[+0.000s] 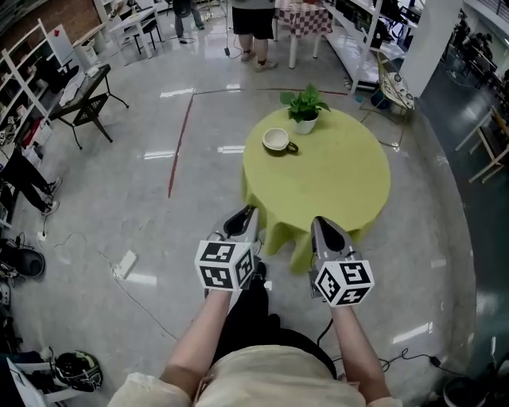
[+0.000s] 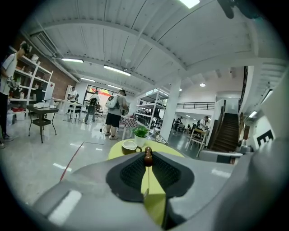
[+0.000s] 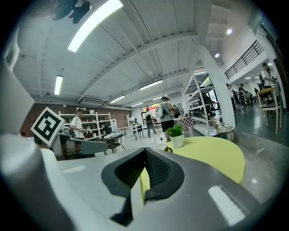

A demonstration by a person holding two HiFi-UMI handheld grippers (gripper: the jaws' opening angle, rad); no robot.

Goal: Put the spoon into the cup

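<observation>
Left hand-held gripper (image 1: 248,213) has its jaws nearly together, pinched on a small brown knobbed tip (image 2: 147,158) that I take to be the handle end of the spoon. The rest of the spoon is hidden behind the pads. Gripping it by the very end probably leaves the bowl free to go down into the cup (image 1: 277,140). The gripper points forward and slightly down, lined up with the cup ahead.

Right hand-held gripper (image 1: 320,224), just beside the left one, has its tips meeting with nothing between them. It seems to be along only as a spare, perhaps to steady the cup if needed.

Both are held at the near edge of the worktop (image 1: 342,183), well short of the cup, so the approach is what remains. The worktop is a small round table under a yellow-green cloth that hangs down on the near side. The cup stands at its far left, handle turned to the right, and a potted plant (image 1: 304,110) sits just beyond it to the right, close enough to be brushed on the way in.

Around it is a glossy grey floor (image 1: 143,199). White shelving (image 1: 28,75) and a black table (image 1: 86,103) stand at far left, a red line (image 1: 180,143) runs left of the worktop, and people (image 1: 253,24) stand at the far side.
</observation>
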